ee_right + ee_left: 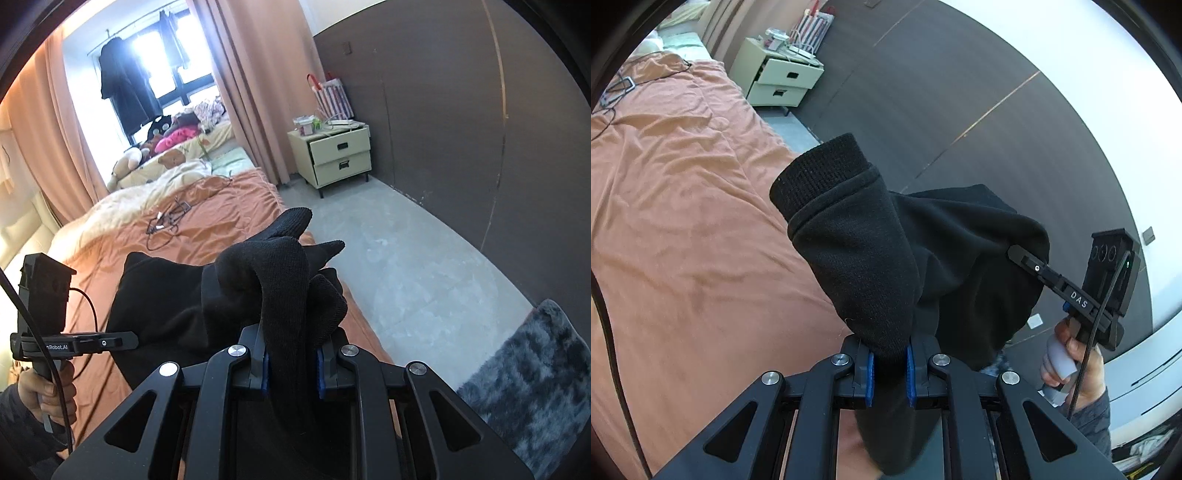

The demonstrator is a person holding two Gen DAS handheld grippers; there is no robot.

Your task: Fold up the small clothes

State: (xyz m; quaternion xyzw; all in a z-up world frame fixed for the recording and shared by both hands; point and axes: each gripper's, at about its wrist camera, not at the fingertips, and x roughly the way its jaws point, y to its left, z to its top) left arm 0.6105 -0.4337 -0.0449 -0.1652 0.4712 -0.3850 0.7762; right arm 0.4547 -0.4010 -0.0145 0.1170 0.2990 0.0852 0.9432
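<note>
A black knitted garment with a ribbed cuff hangs between my two grippers above the edge of an orange-covered bed. My left gripper is shut on one end of it, cloth pinched between its blue pads. In the left wrist view the right gripper's body sits at the far right, its fingers buried in the cloth. My right gripper is shut on the other bunched end of the black garment. The rest of the cloth drapes left toward the left gripper's body, held by a hand.
The orange bed carries tangled cables and glasses, with pillows and soft toys farther back. A cream nightstand stands by the dark wall. Grey floor lies right of the bed, a shaggy grey rug at lower right.
</note>
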